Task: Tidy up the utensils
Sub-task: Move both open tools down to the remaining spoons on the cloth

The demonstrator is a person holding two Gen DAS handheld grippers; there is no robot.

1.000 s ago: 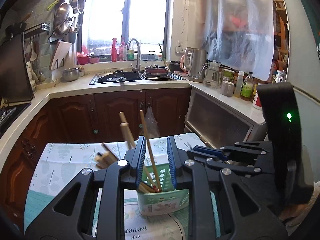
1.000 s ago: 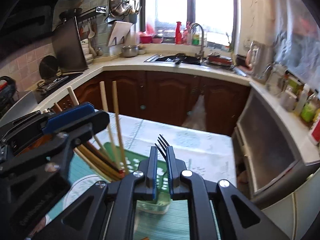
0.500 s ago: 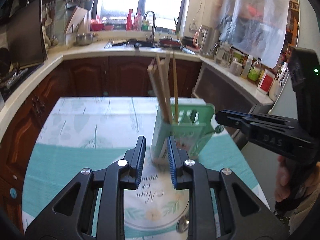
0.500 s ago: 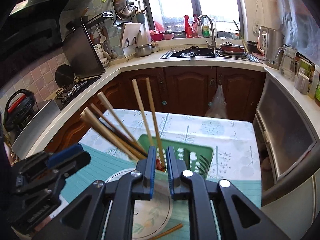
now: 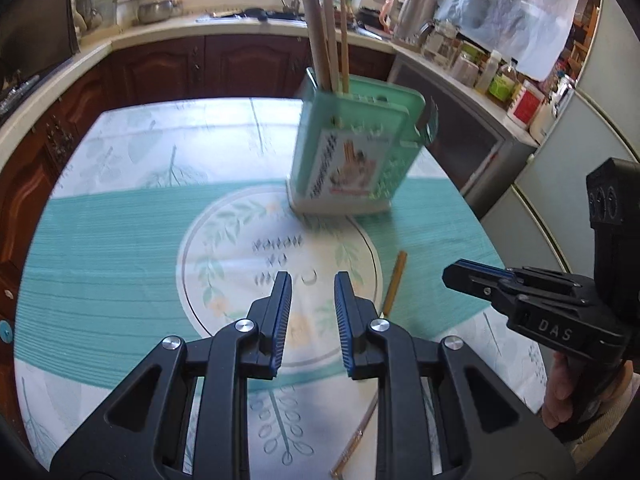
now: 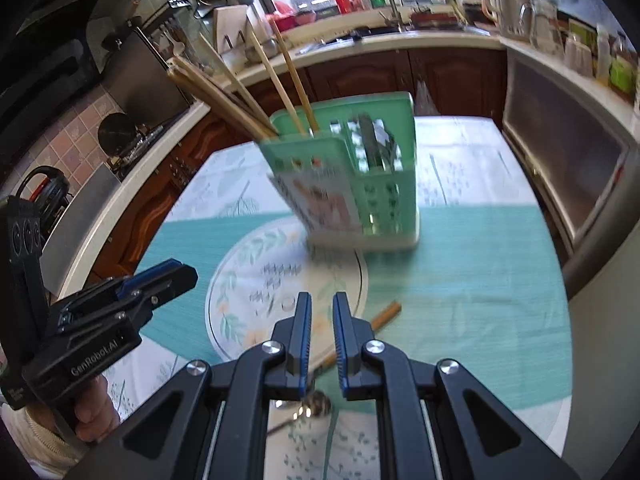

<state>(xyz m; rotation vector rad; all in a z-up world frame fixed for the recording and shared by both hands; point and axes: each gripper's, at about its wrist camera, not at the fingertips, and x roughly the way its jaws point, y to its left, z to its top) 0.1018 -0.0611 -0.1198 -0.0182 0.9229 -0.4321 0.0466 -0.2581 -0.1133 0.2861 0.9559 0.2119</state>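
Both tongs (image 5: 309, 292) (image 6: 321, 316) withdrew from green holder (image 5: 352, 160); both released, empty.

Chopsticks (image 6: 256, 92) stand in the caddy (image 6: 360, 196) on the table (image 6: 480, 264) — spoon (image 6: 316, 406) nearer.

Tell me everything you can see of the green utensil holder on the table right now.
The green utensil holder is a mint plastic caddy with perforated walls, a pale base and a printed label on its front. It stands upright on the tablecloth, at the far edge of the round printed motif. One compartment holds wooden chopsticks leaning out; another holds dark metal cutlery, blurred. Neither claw touches it: left claw and right claw are both open, well short of it.
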